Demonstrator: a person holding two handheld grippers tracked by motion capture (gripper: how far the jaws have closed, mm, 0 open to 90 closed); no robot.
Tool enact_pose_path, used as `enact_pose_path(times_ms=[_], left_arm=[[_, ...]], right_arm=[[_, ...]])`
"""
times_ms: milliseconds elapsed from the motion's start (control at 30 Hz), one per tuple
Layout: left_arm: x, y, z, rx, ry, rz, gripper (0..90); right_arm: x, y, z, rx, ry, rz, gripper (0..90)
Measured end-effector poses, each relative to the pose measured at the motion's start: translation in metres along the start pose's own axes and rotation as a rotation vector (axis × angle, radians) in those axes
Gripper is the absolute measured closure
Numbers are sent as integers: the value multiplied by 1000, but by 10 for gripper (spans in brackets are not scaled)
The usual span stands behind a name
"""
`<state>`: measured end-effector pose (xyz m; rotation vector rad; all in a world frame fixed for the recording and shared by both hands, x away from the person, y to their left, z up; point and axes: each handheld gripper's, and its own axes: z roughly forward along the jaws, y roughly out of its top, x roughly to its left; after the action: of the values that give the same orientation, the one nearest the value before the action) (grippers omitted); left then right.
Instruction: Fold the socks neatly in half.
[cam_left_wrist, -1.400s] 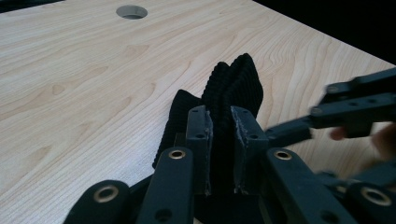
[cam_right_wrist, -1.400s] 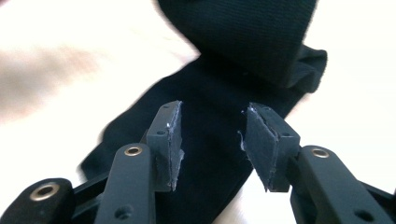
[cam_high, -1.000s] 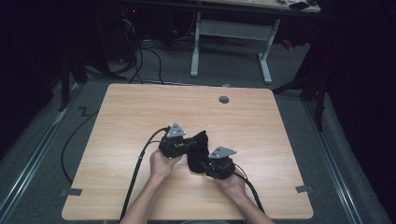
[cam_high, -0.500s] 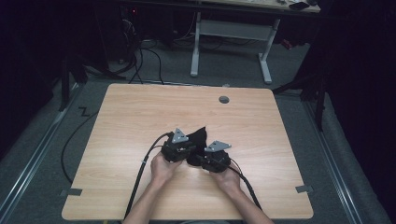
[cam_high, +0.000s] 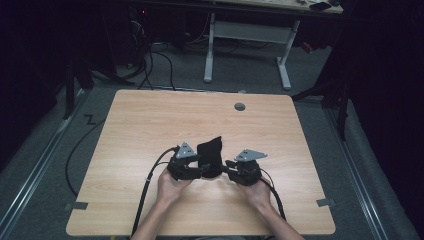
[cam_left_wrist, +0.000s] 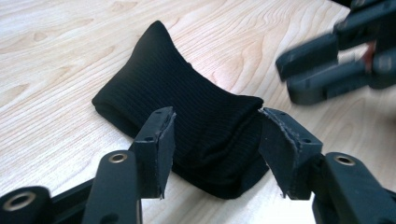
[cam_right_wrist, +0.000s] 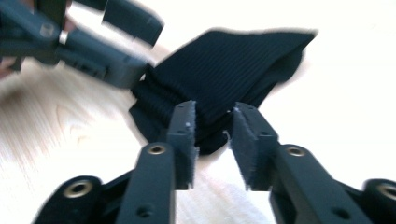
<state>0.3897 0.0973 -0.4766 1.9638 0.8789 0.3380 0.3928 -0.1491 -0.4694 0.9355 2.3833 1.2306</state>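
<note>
A pale wooden table (cam_high: 150, 125) is seen from above, with a folded black sock (cam_high: 211, 152) lying between two hand-held grippers near the person's edge. The sock (cam_left_wrist: 187, 107) is judged to be light, soft and limp: a ribbed knit that would sag and unfold if lifted by one corner, yet is unlikely to slip from rough pads. The thick folded end nearest the jaws is judged the best place to be taken, with all layers pinched together.

The left gripper (cam_left_wrist: 215, 154) is shown with its jaws just opened to a middling width; the folded end sits between the pads, and no clear pressure on the cloth can be made out, so the sock appears released. The right gripper (cam_right_wrist: 212, 140) is shown with its jaws just narrowed around the other corner of that folded end; the pads stand close against the fabric, though motion blur leaves it uncertain whether the cloth is truly pinched.
</note>
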Motion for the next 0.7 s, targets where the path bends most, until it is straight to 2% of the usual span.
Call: enact_pose_path(times_ms=[67, 133, 233, 300, 400, 467, 533, 633, 700], left_arm=[[1, -1, 0, -8, 26, -28, 455], [1, -2, 3, 2, 49, -46, 455], [-3, -5, 13, 62, 71, -30, 460], [-4, -10, 19, 105, 60, -22, 462], [-6, -16, 23, 159, 47, 1, 449], [-3, -17, 19, 144, 32, -13, 448], [1, -13, 13, 92, 25, -43, 445], [10, -1, 11, 59, 56, -74, 444], [19, 8, 16, 74, 74, -106, 441]], right_arm=[[-1, 8, 0, -14, -6, -1, 753], [0, 15, 8, -4, -7, -2, 768], [1, 20, 24, 30, -1, 11, 772], [3, 18, 37, 73, 2, 18, 762], [8, 10, 49, 125, 3, -6, 735], [8, 6, 48, 114, -2, -14, 707], [8, 4, 47, 112, -5, -9, 698], [11, 4, 46, 108, -13, -27, 697], [13, 3, 46, 110, -17, -47, 697]])
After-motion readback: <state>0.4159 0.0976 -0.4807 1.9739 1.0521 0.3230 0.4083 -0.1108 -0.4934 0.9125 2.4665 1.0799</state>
